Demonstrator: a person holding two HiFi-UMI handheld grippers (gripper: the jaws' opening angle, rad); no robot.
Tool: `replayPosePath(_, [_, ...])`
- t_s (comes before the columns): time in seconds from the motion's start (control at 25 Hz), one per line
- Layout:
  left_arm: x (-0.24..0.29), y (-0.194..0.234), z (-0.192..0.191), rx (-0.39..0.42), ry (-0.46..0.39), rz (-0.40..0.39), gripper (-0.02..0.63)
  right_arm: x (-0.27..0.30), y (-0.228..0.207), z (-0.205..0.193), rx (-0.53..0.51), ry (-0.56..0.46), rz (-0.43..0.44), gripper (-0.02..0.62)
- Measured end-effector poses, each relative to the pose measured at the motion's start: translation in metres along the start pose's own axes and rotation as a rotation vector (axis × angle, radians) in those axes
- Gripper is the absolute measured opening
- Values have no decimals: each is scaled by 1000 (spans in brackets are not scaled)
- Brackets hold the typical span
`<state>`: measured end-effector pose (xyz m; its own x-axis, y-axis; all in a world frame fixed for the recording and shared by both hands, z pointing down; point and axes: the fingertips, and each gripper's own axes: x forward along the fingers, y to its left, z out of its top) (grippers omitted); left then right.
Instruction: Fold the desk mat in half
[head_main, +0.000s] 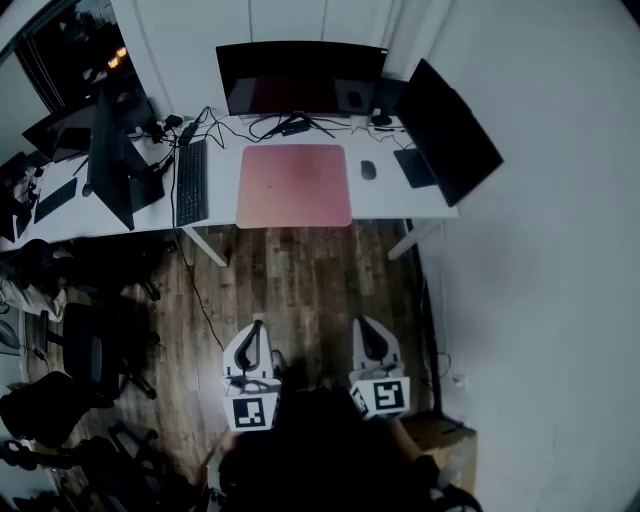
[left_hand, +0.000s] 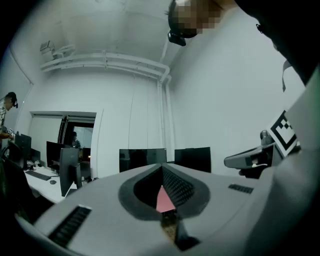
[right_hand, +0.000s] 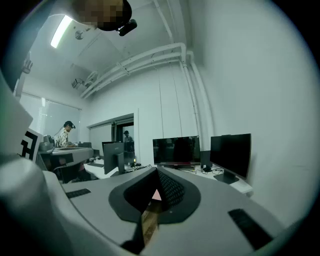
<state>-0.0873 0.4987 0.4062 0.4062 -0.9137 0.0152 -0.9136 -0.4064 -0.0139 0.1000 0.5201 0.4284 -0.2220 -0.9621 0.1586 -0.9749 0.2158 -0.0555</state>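
A pink desk mat (head_main: 293, 185) lies flat and unfolded on the white desk (head_main: 380, 197), in front of the middle monitor. A sliver of the desk mat (left_hand: 164, 200) shows through the left jaws and a sliver of the desk mat (right_hand: 156, 195) through the right jaws. My left gripper (head_main: 254, 330) and right gripper (head_main: 367, 325) hang side by side over the wooden floor, well short of the desk. Both are shut with nothing between the jaws. In the left gripper view the right gripper (left_hand: 252, 159) shows at the right.
A monitor (head_main: 300, 78) stands behind the mat and a second monitor (head_main: 450, 130) at the right end. A keyboard (head_main: 191, 182) lies left of the mat, a mouse (head_main: 368, 170) right of it. Office chairs (head_main: 70, 360) stand at the left. A white wall (head_main: 560, 250) runs along the right.
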Motion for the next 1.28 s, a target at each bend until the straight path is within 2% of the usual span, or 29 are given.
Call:
replayPosePath(0.4, [-6,11,6,14,-6,1,6,-2,13,5,-5,-4,5,6])
replayPosePath(0.6, [-7,13,1,-13,-19,-13,11,3,16,-1,21,3,22,9])
replayPosePath(0.64, [-7,13,-1,-13,-17,-23,39,5,17,-2,24,6,27,14])
replayPosePath(0.68, [-6,13,-4,-10,-9,-32,99,6,19,-5,23,13,29,43])
replayPosePath(0.72, [-5,14,-7,-6,0,-39,117,8,21,-7,19,20,29,100])
replayPosePath(0.8, [-4,19,-10,-6,7,-42,120,12,27,-8,14,30,26,123])
replayPosePath(1.12, [8,58,-14,-19,-15,-58,120,40,49,-2,17,36,-16,126])
replayPosePath(1.28, [16,86,-21,-3,4,-76,118,59,65,2,9,25,-37,126])
